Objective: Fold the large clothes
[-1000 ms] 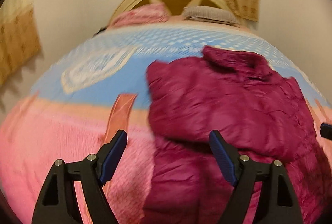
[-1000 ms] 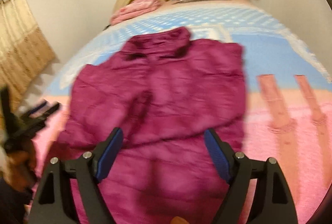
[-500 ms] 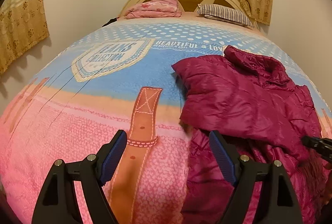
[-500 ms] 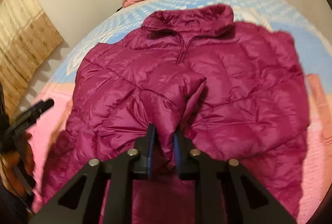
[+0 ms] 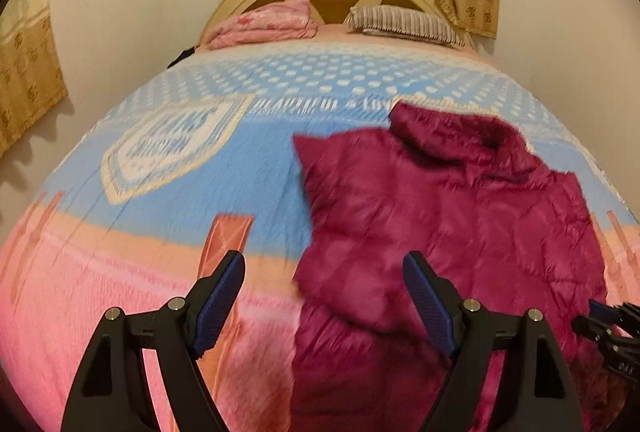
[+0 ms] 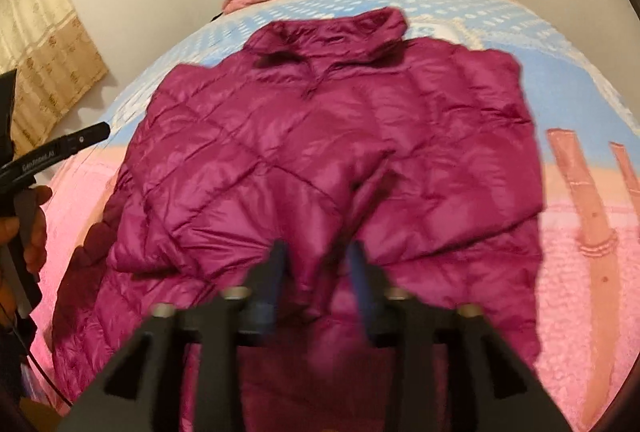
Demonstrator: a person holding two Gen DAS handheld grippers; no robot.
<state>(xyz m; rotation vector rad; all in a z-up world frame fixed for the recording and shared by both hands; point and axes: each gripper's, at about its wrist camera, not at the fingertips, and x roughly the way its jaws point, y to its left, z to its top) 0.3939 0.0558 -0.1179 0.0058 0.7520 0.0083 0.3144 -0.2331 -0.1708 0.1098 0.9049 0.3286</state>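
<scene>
The right gripper [image 6: 316,272], clamped on a sleeve fold half a second ago, is now opening with the fabric loose between its jaws, leaving the magenta jacket [image 6: 340,159] flat on the bed [image 5: 180,199], sleeve folded inward; the left gripper [image 5: 324,292] stays wide, empty.

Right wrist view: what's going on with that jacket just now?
A person is folding a magenta puffer jacket on the bed. One sleeve is folded across the front. The right gripper sits low over the jacket, jaws opening, fabric between them. The left gripper is open beside the jacket, holding nothing.
</scene>
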